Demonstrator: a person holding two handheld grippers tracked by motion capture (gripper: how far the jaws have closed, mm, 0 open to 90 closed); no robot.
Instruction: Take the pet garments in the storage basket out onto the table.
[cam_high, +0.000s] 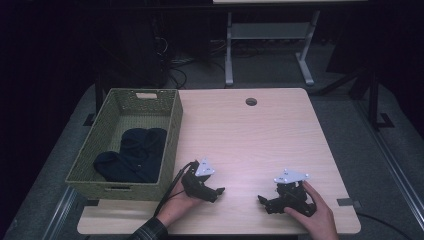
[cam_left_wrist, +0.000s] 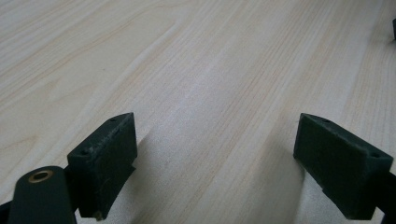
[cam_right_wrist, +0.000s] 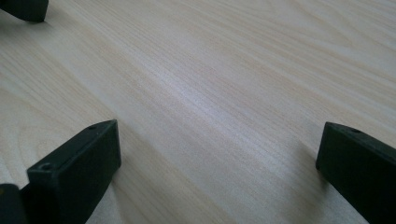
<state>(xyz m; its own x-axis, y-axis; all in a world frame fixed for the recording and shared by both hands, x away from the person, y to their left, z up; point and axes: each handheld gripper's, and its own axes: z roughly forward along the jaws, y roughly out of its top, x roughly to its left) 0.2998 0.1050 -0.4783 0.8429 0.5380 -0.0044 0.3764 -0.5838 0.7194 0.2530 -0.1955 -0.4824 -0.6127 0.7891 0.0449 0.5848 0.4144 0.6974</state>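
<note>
Both tongs rest low on the light wooden tabletop (cam_high: 250, 140), near its front edge and well apart. The left tongs (cam_high: 218, 191) stand wide with only bare wood between the jaws; the right tongs (cam_high: 261, 199) gape wide too (nothing held). A dark blue garment (cam_high: 132, 155) lies bundled inside the green woven basket (cam_high: 172, 137) at the tabletop's left side, just beside the left tongs.

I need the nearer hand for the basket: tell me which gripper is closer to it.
Left. The left gripper sits just right of the green basket; the right gripper is farther right across the table.
</note>
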